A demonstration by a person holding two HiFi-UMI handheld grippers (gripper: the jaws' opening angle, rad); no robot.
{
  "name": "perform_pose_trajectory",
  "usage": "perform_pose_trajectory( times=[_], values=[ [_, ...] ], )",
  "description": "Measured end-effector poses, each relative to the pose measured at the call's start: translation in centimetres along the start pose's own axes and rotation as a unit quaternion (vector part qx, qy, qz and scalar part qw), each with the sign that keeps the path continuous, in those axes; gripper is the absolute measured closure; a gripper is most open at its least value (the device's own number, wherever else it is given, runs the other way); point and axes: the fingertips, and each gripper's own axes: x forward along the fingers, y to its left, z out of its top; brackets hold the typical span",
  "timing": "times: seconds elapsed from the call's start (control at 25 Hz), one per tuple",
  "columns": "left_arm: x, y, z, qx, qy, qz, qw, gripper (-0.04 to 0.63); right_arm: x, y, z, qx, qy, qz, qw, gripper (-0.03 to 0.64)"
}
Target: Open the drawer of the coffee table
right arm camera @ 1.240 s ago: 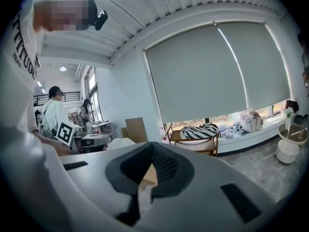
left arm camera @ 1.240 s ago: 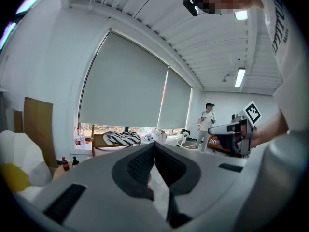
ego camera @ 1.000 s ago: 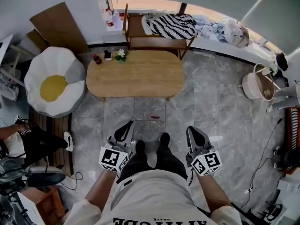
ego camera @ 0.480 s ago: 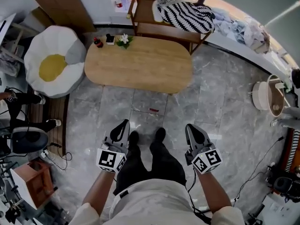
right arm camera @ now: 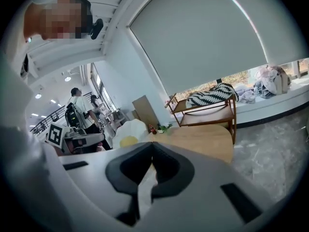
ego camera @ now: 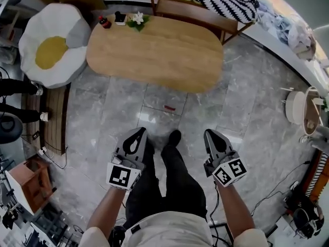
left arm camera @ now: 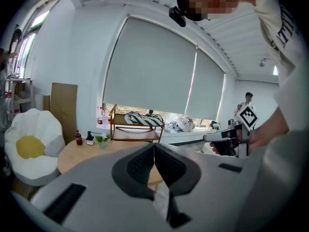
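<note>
**Status: both tongs clenched, coffee table ahead**

The coffee table [ego camera: 154, 50] stands on the grey marble floor [ego camera: 247, 117], ahead of my feet and well apart from both tongs; its top is an oblong of light, grained wood with fully rounded ends, bare over most of its surface; no view shows its drawer.

At the table's far left end stand a small red-capped bottle [ego camera: 105, 22], a dark little object [ego camera: 119, 18] and a small plant with white flowers [ego camera: 136, 19], close together; beyond the table's far edge is a wooden shelf unit [ego camera: 205, 15] bearing a black-and-white striped cloth [ego camera: 226, 1]; left of the table lies a white cushion with a yellow centre [ego camera: 51, 48]; a small red item [ego camera: 168, 107] lies on the floor between the table and me.

My left gripper [ego camera: 139, 134] has its jaws pressed together, with nothing between them; my right gripper [ego camera: 211, 136] is likewise clenched and empty; both point toward the table.
</note>
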Motion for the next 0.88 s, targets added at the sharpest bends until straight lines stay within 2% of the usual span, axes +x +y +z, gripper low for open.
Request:
perform_pose_trajectory(
  times=[0.2, 0.48, 0.88],
  values=[
    [2.3, 2.2, -5.0, -0.012, 0.018, 0.012, 0.9997, 0.575, 3.8, -2.9, -4.0, 0.021, 0.025, 0.0, 0.999, 0.601],
    [5.8, 4.8, -12.0, -0.048, 0.048, 0.003, 0.9977, 0.575, 9.6, -6.7, -11.4, 0.055, 0.052, -0.002, 0.997, 0.598],
    [11.2, 8.5, -23.2, -0.047, 0.067, -0.014, 0.9965, 0.575, 18.8, -13.2, -21.9, 0.093, 0.064, -0.004, 0.994, 0.554]
  ],
)
